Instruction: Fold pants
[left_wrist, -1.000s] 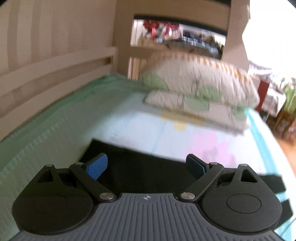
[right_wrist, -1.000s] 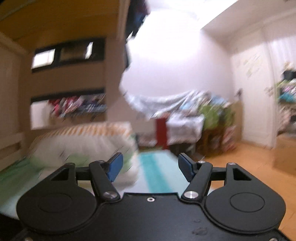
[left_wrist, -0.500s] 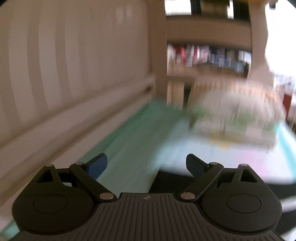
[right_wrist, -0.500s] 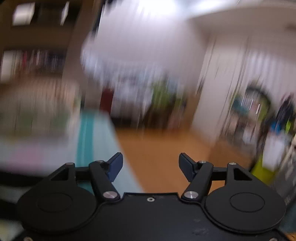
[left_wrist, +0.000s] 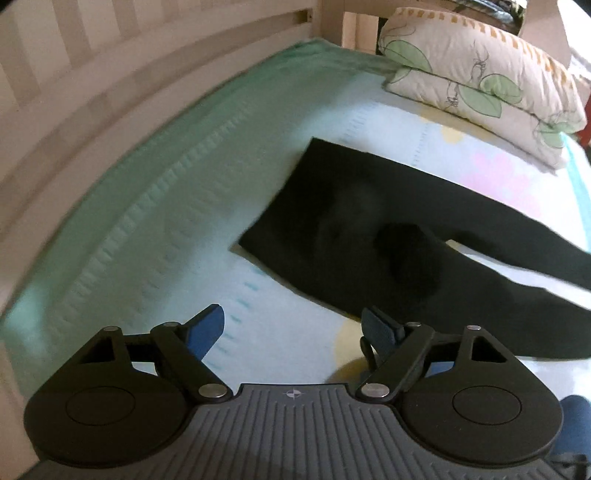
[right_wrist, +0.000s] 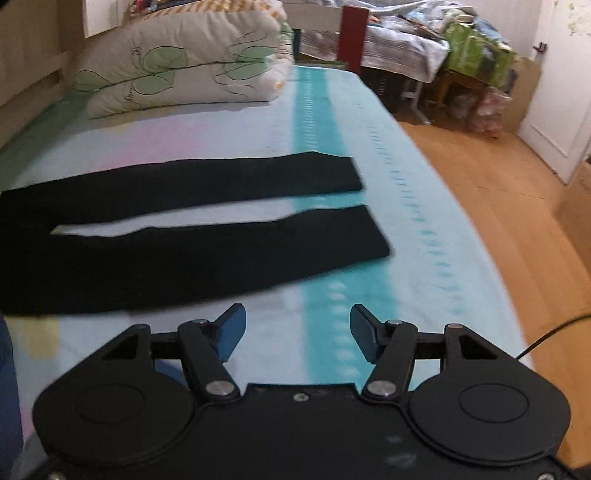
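Both cameras have tipped down from the headboard and room onto the bed (left_wrist: 155, 192). Black pants (left_wrist: 388, 236) lie flat, legs (right_wrist: 207, 218) spread toward the wooden floor (right_wrist: 517, 192), a leaf-print pillow (right_wrist: 184, 70) beyond. Left gripper (left_wrist: 291, 328) and right gripper (right_wrist: 295, 328) hover spread wide, holding nothing, just short of the fabric.

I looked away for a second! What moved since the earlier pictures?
Both cameras tipped down toward the bed. The left gripper now looks at the waist end of the pants, the right gripper at the two legs. Nothing was grabbed or dropped. Jaws stayed open, the pants stayed flat, and the pillow stayed put.
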